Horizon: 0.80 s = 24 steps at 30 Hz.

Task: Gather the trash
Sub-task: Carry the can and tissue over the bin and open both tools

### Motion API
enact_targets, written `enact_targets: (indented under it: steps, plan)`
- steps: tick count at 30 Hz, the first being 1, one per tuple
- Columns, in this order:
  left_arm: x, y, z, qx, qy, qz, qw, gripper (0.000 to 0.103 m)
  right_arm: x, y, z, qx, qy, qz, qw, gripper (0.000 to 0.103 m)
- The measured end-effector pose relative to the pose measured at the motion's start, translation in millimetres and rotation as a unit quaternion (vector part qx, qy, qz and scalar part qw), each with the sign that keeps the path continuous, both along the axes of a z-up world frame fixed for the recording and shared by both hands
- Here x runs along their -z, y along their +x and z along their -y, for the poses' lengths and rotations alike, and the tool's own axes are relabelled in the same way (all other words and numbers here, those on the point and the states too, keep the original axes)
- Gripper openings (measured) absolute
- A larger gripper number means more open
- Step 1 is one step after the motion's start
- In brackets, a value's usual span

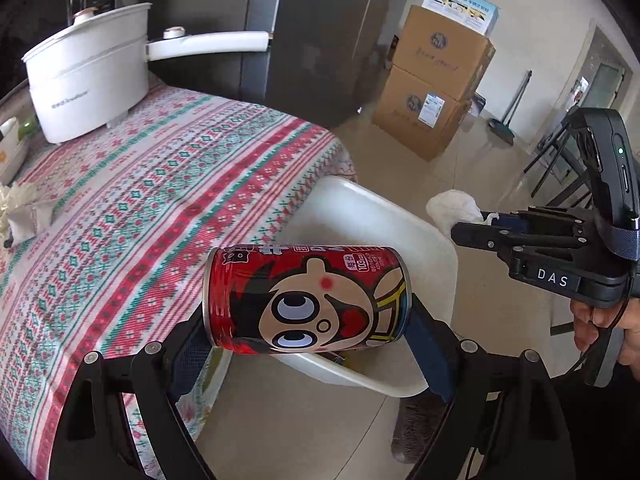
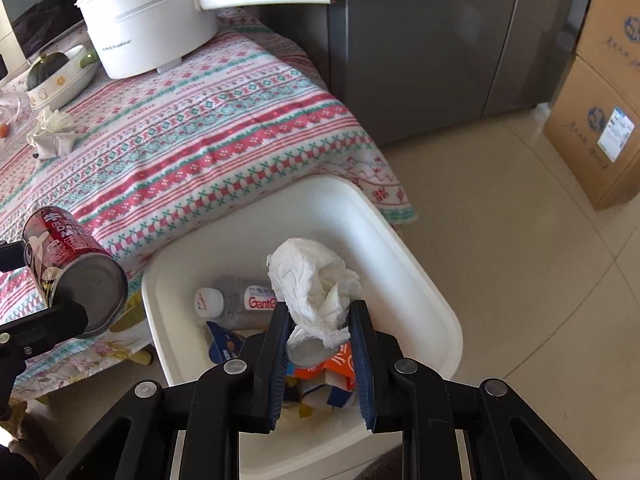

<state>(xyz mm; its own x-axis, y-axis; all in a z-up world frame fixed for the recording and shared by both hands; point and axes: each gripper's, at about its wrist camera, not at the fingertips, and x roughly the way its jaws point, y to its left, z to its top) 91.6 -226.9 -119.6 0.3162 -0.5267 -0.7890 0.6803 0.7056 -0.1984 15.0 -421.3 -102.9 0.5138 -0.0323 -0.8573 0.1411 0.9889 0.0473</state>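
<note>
My left gripper (image 1: 308, 320) is shut on a red drink can (image 1: 306, 300) with a cartoon face, held sideways by its two ends over the near rim of a white trash bin (image 1: 360, 216). In the right wrist view the can (image 2: 68, 264) hangs at the left, beside the table edge. My right gripper (image 2: 322, 320) is shut on a crumpled white tissue (image 2: 316, 280) directly above the bin (image 2: 400, 248). Inside the bin lie a small plastic bottle (image 2: 236, 300) and an orange wrapper (image 2: 332, 364). The right gripper (image 1: 480, 228) with its tissue (image 1: 452, 206) also shows in the left wrist view.
The table (image 2: 224, 128) with a patterned cloth carries a white electric pot (image 2: 152, 28), a bowl with a squash (image 2: 56, 76) and another crumpled tissue (image 2: 52, 132). A dark fridge (image 2: 432, 40) and stacked cardboard boxes (image 2: 600, 100) stand beyond on the tiled floor.
</note>
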Motion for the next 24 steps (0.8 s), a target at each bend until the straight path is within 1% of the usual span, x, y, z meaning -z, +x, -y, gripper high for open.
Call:
enact_targets:
  steps: [9, 11, 13, 17, 24]
  plan:
    - [31.9, -11.4, 34.0, 0.034, 0.025, 0.003, 0.9991, 0.09, 11.8, -10.0, 19.6, 0.017, -0.002, -0.017, 1.0, 0.026]
    - [37.3, -12.5, 38.5, 0.035, 0.04, 0.011, 0.9985, 0.091, 14.4, -10.9, 22.1, 0.021, -0.002, -0.022, 1.0, 0.026]
    - [42.9, -11.4, 41.1, 0.027, 0.068, 0.013, 0.9972, 0.102, 16.9, -11.6, 24.4, 0.025, -0.002, -0.027, 0.999, 0.026]
    - [40.5, -9.1, 32.1, 0.018, 0.079, 0.029, 0.9963, 0.103, 20.4, -10.9, 25.8, 0.028, 0.001, -0.035, 0.999, 0.026]
    - [29.1, -0.3, 5.4, -0.005, 0.081, 0.03, 0.9963, 0.103, 24.6, -6.9, 14.4, 0.016, -0.004, -0.046, 0.999, 0.026]
